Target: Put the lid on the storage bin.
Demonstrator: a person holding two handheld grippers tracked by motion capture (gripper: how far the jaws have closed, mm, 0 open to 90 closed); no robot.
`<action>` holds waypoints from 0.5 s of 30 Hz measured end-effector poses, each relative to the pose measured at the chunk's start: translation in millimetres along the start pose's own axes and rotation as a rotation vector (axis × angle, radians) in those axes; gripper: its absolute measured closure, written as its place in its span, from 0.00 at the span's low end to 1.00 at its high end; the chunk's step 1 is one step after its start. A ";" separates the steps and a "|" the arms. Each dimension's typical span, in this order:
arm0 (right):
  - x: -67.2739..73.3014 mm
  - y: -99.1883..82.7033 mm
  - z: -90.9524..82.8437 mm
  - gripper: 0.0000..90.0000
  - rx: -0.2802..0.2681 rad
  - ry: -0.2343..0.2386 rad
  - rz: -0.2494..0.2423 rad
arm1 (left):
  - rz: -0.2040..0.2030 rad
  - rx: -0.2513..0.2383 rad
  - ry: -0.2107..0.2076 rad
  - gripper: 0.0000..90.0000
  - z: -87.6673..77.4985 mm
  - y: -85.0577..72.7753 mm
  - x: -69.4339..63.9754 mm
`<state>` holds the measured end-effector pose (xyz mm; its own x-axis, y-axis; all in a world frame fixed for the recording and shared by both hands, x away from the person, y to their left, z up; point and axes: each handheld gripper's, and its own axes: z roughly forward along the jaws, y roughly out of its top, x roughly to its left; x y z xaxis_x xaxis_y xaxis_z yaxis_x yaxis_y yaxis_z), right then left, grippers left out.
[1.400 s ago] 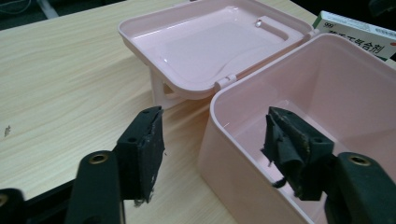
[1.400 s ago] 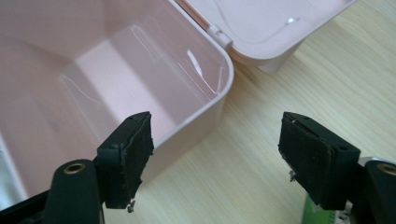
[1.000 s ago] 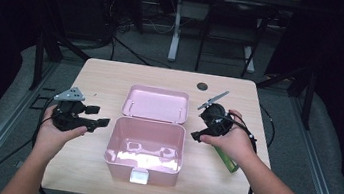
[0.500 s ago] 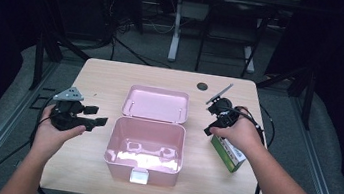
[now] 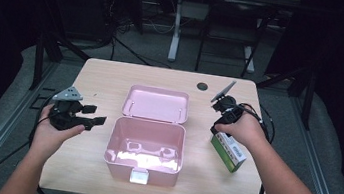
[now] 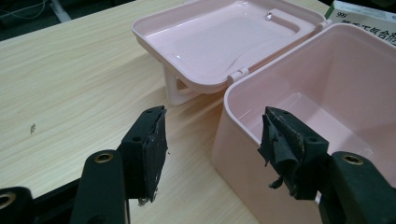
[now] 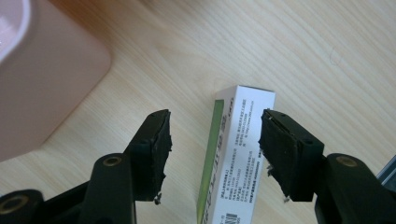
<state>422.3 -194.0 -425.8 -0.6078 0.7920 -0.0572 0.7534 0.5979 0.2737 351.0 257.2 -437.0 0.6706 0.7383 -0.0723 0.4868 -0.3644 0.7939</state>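
The pink box (image 5: 146, 146) stands open near the middle of the desk (image 5: 102, 75), its lid (image 5: 157, 104) folded back flat behind it.

The carton (image 5: 227, 152), white with a green side, lies flat on the desk to the right of the pink box, near it but apart from it. The right tool (image 7: 214, 140) hangs over the carton with its jaws spread wide; they have just been closing a little, and the carton's end sits between them. The right-hand pad looks close to the carton's edge, but whether it touches I cannot tell.

The left tool (image 5: 93, 115) is held to the left of the pink box, jaws wide apart with nothing between them, pointing toward the box's near left corner.
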 end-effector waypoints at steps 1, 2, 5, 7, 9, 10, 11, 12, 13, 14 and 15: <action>-1.3 -0.4 0.6 0.47 0.007 0.001 -0.002 | -0.001 0.003 -0.003 0.45 0.6 -0.1 -0.2; -2.5 -0.9 1.6 0.47 0.014 -0.001 -0.001 | -0.002 0.004 -0.003 0.45 1.2 -0.1 -0.4; -4.4 -2.2 3.5 0.46 0.020 -0.004 -0.002 | 0.000 0.016 -0.001 0.45 2.3 -0.3 -0.2; -5.7 -2.8 4.1 0.46 0.030 -0.003 0.001 | -0.002 0.017 0.002 0.45 2.8 -0.8 0.4; -7.0 -3.7 5.3 0.45 0.036 0.000 0.002 | -0.007 0.021 -0.002 0.45 2.8 -1.1 1.3; -7.8 -4.1 5.8 0.45 0.041 -0.002 0.000 | -0.011 0.026 -0.007 0.46 2.3 -1.0 1.6; -8.7 -4.7 6.8 0.45 0.048 -0.006 0.002 | -0.012 0.027 -0.011 0.47 2.1 -1.0 1.6; -9.4 -5.1 7.6 0.45 0.052 -0.004 0.007 | -0.013 0.026 -0.014 0.47 1.8 -0.9 1.6; -10.5 -5.7 8.5 0.45 0.060 -0.004 0.007 | -0.013 0.017 -0.011 0.47 2.1 -1.0 1.2; -11.8 -6.3 9.3 0.45 0.068 -0.004 0.007 | -0.012 0.018 -0.011 0.47 1.8 -0.8 1.1; -12.6 -7.2 10.8 0.45 0.066 -0.006 0.017 | -0.010 0.021 -0.012 0.47 1.4 -0.6 1.3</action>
<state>427.2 -206.9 -437.4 -0.5933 0.8028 -0.0587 0.7788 0.5910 0.2105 352.4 257.6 -438.4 0.6722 0.7352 -0.0879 0.5054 -0.3689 0.7801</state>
